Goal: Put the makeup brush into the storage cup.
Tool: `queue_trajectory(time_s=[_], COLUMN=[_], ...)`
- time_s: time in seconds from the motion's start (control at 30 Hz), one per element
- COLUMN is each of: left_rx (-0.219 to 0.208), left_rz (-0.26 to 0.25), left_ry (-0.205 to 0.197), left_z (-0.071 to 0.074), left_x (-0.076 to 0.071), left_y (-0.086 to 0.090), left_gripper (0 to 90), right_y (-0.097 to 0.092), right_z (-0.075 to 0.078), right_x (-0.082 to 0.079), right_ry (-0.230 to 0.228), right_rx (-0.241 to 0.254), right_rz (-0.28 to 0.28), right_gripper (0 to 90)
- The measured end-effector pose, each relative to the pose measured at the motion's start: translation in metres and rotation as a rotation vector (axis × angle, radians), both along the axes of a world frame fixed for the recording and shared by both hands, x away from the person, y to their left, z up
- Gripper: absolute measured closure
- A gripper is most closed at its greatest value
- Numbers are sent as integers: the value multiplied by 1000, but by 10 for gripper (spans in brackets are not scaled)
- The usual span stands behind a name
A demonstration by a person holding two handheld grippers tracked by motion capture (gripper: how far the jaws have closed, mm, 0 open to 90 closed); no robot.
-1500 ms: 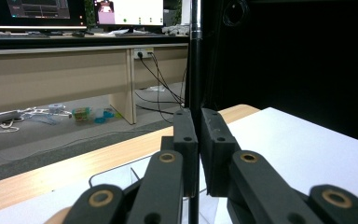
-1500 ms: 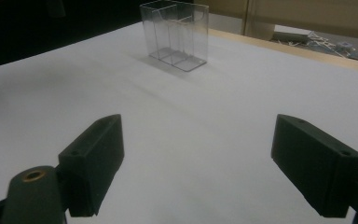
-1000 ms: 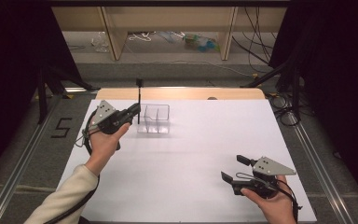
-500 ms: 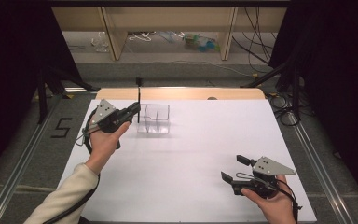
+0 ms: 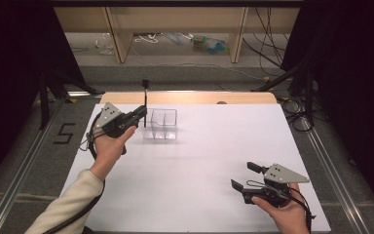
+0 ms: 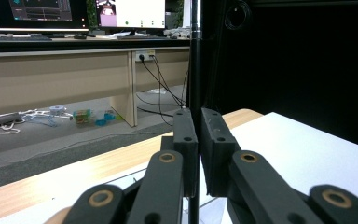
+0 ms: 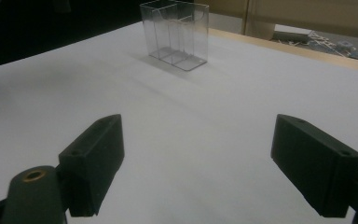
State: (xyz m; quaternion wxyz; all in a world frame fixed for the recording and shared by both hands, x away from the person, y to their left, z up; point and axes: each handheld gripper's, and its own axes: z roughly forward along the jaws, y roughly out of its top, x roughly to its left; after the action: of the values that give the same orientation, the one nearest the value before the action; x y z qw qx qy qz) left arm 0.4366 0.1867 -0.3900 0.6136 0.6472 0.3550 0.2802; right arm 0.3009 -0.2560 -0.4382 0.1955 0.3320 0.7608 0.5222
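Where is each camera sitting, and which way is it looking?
High view: above the person's side, looking forward and down on the white table; both forearms and hands show, with the left tongs shut on a thin black rod.
Left gripper view: rides the left tongs, looking along its jaws past the rod toward desks and monitors.
Right gripper view: rides the open right tongs, looking across the table.
Shared: high and right gripper views both show the clear divided box.

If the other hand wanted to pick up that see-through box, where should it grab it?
Probably from above. The clear box stands upright with its top open, and thin dividers split it into compartments. The open right gripper could come down and pinch one thin outer wall near the rim, away from the black rod.
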Motion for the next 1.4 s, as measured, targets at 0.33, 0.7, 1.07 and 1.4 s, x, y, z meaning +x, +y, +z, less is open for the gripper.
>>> queue_trajectory(time_s=[0.33, 0.7, 1.07, 1.4], left_rx=[-9, -8, -7, -7], left_rz=[1, -1, 5, 7], left_ry=[0, -3, -3, -5], left_z=[2, 2, 3, 4], left_x=[2, 4, 5, 7], left_y=[-1, -1, -1, -1], left_gripper=[853, 853, 853, 853], right_y=[0, 0, 0, 1], right_z=[0, 0, 0, -1], right_x=[0, 0, 0, 1], right_ry=[3, 0, -1, -11], right_rx=[-2, 0, -1, 16], right_rz=[1, 1, 0, 1], right_gripper=[183, 183, 183, 183])
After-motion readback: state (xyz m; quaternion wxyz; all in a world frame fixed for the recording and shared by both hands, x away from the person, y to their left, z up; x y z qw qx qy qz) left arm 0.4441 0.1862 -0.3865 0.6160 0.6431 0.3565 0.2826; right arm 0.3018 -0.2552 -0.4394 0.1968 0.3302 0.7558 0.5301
